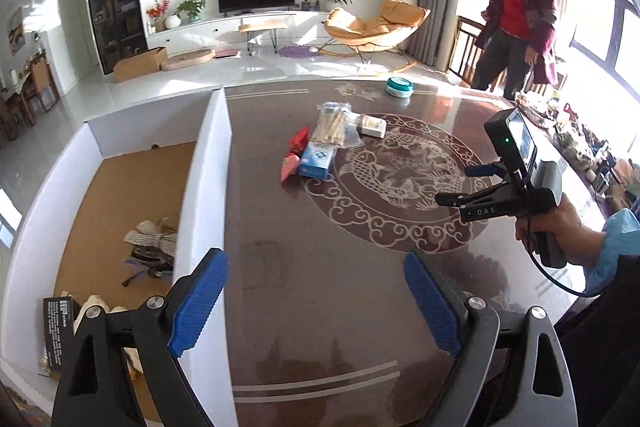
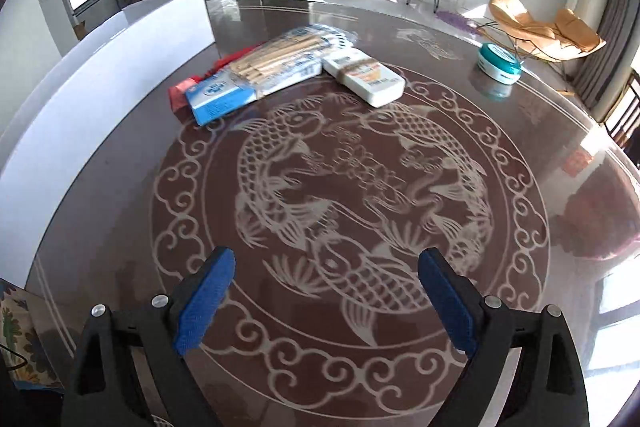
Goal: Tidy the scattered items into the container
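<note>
Jaws of left gripper (image 1: 314, 301) and right gripper (image 2: 326, 301) spread, empty (ribbed blue pads) over glossy fish-patterned table (image 2: 352, 187).

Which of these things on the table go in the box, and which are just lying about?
Job: blue carton, wooden sticks pack, red packets, white packet, teal tub, white box.
Lying about: cardboard box, rocking chair.

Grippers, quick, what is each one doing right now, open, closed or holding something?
Left gripper: open, empty, above the dark patterned glass table.
Right gripper: open, empty.
</note>
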Available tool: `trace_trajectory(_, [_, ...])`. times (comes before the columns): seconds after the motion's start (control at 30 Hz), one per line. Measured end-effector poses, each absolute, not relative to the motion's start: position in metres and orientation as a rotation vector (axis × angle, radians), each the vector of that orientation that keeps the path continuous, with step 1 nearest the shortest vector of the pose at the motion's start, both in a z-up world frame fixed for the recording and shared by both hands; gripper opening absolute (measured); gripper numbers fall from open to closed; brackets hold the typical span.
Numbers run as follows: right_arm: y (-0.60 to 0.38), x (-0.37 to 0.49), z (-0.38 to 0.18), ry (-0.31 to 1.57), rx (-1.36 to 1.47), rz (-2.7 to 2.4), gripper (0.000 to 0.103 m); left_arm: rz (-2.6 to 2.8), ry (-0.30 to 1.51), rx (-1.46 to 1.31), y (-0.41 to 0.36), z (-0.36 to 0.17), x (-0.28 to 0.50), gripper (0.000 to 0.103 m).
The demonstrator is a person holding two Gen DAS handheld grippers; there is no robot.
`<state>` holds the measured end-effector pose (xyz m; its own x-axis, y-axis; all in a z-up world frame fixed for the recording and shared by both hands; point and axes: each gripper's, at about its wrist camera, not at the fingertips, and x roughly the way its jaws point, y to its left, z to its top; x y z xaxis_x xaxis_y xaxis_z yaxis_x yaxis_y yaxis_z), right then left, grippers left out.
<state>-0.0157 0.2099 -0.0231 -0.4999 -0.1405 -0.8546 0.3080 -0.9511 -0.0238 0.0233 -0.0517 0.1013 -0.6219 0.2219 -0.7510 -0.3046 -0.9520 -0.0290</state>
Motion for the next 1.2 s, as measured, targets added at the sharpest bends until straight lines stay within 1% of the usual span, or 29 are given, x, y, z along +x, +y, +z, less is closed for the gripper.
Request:
trace_trajectory(0.1, [0.265,0.002,-0.043,0.185,1.456,-2.594,0.093,2.52,0.163,-1.231,-0.012,0.066,0.004,0.091])
trace_trajectory(0.17, [0.291,0.013,-0.047,0.093,1.431,-2.649,0.099,2.508,0.153,-1.284,0.005,0.036,-0.014,0.091])
trace_trajectory(0.2, [0.299,0.016,-0.048,0.075,1.421,-2.684,0.099,2.515,0.15,-1.313,0.011,0.022,-0.023,0.091])
trace_trajectory(0.27, [0.307,0.021,-0.05,0.062,1.405,-2.721,0.101,2.518,0.135,-1.356,0.019,-0.001,-0.037,0.09])
trace_trajectory(0.37, [0.307,0.022,-0.049,0.079,1.403,-2.723,0.103,2.51,0.107,-1.402,0.022,-0.021,-0.052,0.09])
trace_trajectory(0.43, [0.307,0.021,-0.049,0.075,1.403,-2.722,0.103,2.54,0.17,-1.385,0.028,-0.025,-0.058,0.091])
trace_trajectory(0.5, [0.305,0.02,-0.049,0.076,1.404,-2.722,0.103,2.538,0.218,-1.374,0.033,-0.027,-0.065,0.097])
trace_trajectory(0.53, [0.305,0.021,-0.049,0.076,1.403,-2.723,0.103,2.527,0.217,-1.375,0.034,-0.028,-0.069,0.103])
trace_trajectory(0.7, [0.305,0.023,-0.048,0.077,1.402,-2.724,0.103,2.54,0.207,-1.334,0.035,-0.03,-0.088,0.103])
trace_trajectory(1.0, [0.305,0.023,-0.049,0.076,1.402,-2.724,0.103,2.553,0.192,-1.336,0.025,-0.029,-0.128,0.103])
trace_trajectory(1.2, [0.305,0.023,-0.049,0.076,1.402,-2.724,0.103,2.588,0.168,-1.343,0.02,-0.029,-0.136,0.103])
